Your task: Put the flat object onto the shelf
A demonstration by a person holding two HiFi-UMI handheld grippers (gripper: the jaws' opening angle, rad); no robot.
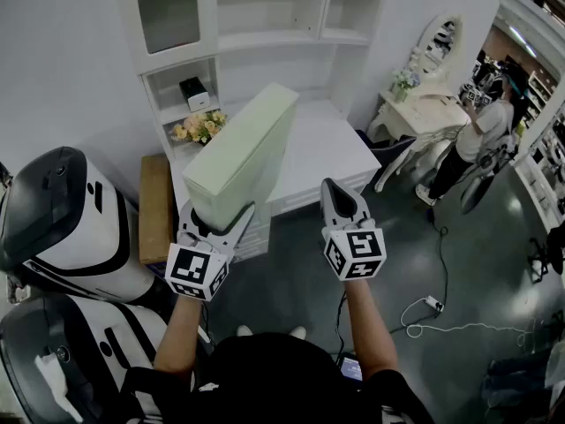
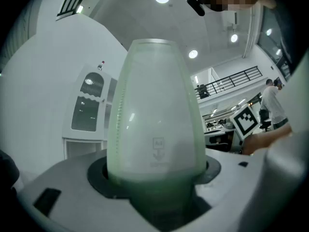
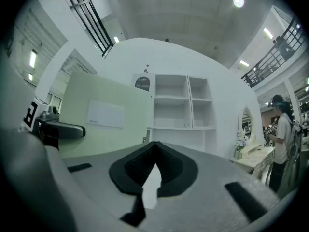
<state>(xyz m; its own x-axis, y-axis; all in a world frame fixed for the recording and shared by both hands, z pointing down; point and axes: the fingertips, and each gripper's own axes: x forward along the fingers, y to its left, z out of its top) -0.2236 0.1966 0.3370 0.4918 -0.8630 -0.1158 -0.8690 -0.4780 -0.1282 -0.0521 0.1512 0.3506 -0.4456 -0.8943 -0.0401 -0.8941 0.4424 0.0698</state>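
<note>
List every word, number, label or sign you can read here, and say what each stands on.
"A4" (faint, so probably): in a small embossed frame on the pale green flat plastic case.
Embossed arrow under that frame: a sign, no words.
Print below the arrow: too blurred to read.
White rectangular label on the case's broad side: too small to read.
Square black-and-white markers on the cubes: patterns only.
</note>
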